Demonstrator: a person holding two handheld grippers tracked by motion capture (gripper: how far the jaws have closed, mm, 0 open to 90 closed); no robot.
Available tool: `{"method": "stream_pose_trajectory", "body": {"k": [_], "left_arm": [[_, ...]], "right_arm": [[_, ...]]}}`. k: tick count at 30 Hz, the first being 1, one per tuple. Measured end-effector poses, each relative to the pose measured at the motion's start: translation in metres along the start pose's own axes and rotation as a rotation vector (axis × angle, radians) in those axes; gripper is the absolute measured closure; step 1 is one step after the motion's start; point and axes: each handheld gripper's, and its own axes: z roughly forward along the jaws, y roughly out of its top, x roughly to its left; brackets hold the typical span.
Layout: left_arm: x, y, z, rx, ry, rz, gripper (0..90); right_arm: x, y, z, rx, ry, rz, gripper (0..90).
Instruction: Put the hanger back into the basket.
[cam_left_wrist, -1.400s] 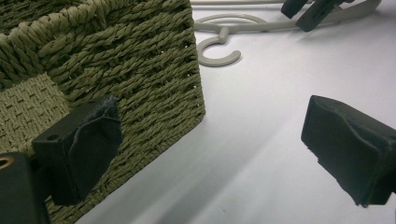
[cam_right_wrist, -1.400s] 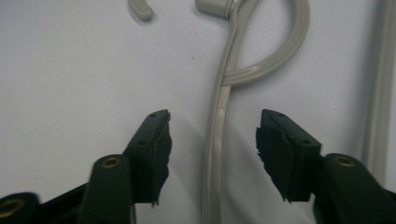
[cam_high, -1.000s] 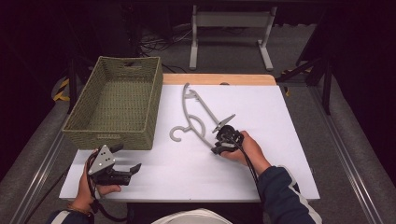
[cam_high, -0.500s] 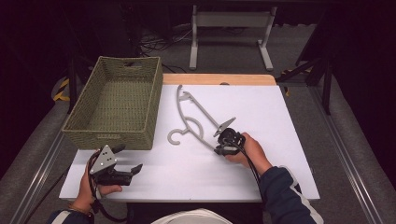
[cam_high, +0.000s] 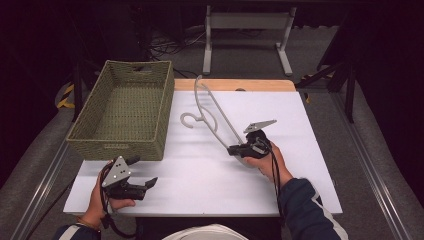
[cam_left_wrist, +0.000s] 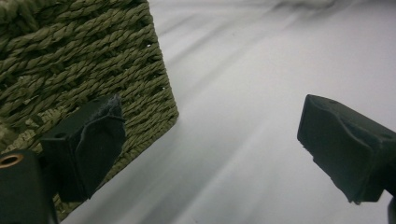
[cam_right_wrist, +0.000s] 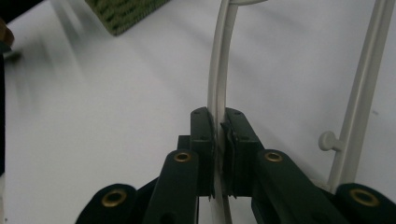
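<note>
Now the right gripper (cam_high: 235, 149) pinches the white hanger (cam_high: 212, 114) at its near end, lifting it off the table, so carrying it leftward into the woven basket (cam_high: 162, 107) seems next, while the left gripper (cam_high: 150, 182) rests wide open.

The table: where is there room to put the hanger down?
The table is bare right of the hanger, and along the front between the two grippers. It is crowded at the left, where the basket sits close beside the hanger's hook.
</note>
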Motion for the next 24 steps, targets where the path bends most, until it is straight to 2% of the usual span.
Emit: {"method": "stream_pose_trajectory", "body": {"k": [3,5,6,7,9,11,12,14,16,17,21,22,23,24], "left_arm": [[-0.003,0.005,0.003,-0.019,-0.004,0.003,9.8],[-0.007,0.011,0.006,-0.04,-0.002,0.015,10.5],[-0.009,0.015,0.008,-0.056,-0.014,0.016,11.6],[-0.01,0.019,0.01,-0.068,-0.025,0.016,14.1],[-0.012,0.027,0.014,-0.098,-0.058,0.002,15.6],[-0.015,0.038,0.024,-0.125,-0.104,-0.007,18.4],[-0.016,0.041,0.028,-0.132,-0.114,-0.009,19.0],[-0.022,0.053,0.04,-0.132,-0.138,0.017,21.3],[-0.023,0.058,0.045,-0.139,-0.149,0.015,22.7],[-0.024,0.063,0.05,-0.155,-0.161,-0.004,24.4],[-0.027,0.084,0.07,-0.198,-0.188,-0.042,28.0],[-0.028,0.089,0.076,-0.21,-0.186,-0.039,28.7],[-0.03,0.093,0.082,-0.216,-0.201,-0.063,29.2],[-0.03,0.096,0.087,-0.22,-0.208,-0.063,30.4]], "right_arm": [[0.002,0.001,-0.009,-0.091,0.029,0.001,83.7],[0.005,0.002,-0.012,-0.126,0.034,0.002,83.7],[0.007,0.003,-0.014,-0.145,0.037,-0.002,83.7],[0.01,0.004,-0.017,-0.19,0.048,-0.006,83.7],[0.011,0.005,-0.018,-0.207,0.054,-0.006,83.7],[0.015,0.005,-0.02,-0.242,0.055,-0.005,83.7],[0.016,0.005,-0.021,-0.262,0.061,-0.006,83.7],[0.019,0.005,-0.024,-0.276,0.058,-0.021,83.7],[0.019,0.004,-0.026,-0.287,0.067,-0.028,83.7],[0.02,0.003,-0.027,-0.29,0.069,-0.034,83.6],[0.022,-0.001,-0.03,-0.306,0.075,-0.038,83.6],[0.023,-0.003,-0.029,-0.311,0.077,-0.039,83.6],[0.024,-0.004,-0.03,-0.316,0.082,-0.04,83.6],[0.025,-0.004,-0.03,-0.32,0.089,-0.042,83.6]]}}
